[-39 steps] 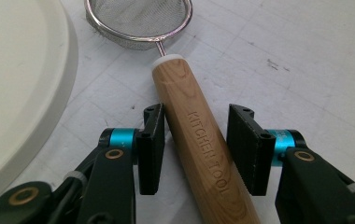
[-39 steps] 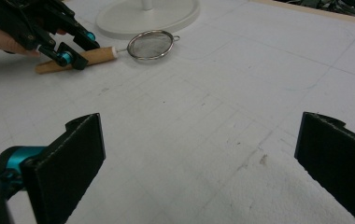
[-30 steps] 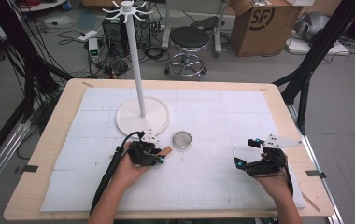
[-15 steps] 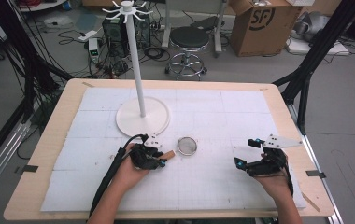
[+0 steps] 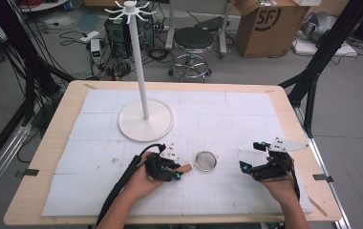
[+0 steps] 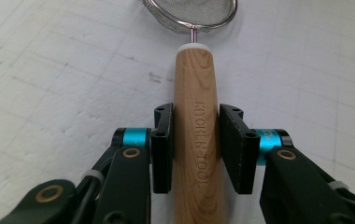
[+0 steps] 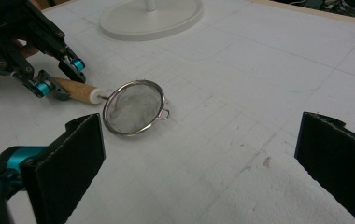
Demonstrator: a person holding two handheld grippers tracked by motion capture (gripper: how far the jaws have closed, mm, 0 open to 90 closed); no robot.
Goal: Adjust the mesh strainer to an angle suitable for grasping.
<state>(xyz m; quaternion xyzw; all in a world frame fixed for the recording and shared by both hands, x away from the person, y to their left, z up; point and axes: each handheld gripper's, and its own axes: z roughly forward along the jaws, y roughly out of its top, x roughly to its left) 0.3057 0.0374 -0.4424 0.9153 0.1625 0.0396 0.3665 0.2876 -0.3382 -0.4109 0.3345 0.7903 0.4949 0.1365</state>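
High view first: the left gripper (image 5: 174,172) sits low on the white mat (image 5: 246,119), jaws clamped on the wooden handle (image 5: 185,168) of a small mesh strainer (image 5: 206,161). The strainer's long axis runs across the table, handle toward the left hand, sieve bowl pointing toward the right gripper (image 5: 252,159), which hovers well apart over the right side of the mat. Behind them stands the white hook stand (image 5: 144,81), its round base near the strainer, its hooks high on the pole.

Left gripper view now: both black pads (image 6: 162,147) press the sides of the handle (image 6: 196,140), gripping about halfway along it, the stamped "KITCHEN TOOL" lettering running between them. The handle points straight ahead out of the jaws, and the mesh bowl (image 6: 192,11) is at the far end, over the mat.

Right gripper view: those jaws stand wide apart with nothing between them. Ahead lies the strainer (image 7: 133,107), tilted, its little hanging loop (image 7: 165,114) on the rim farthest from the handle and facing this gripper. So the left hand has the tool, and I'd judge that loop end is what must be steered toward the stand.
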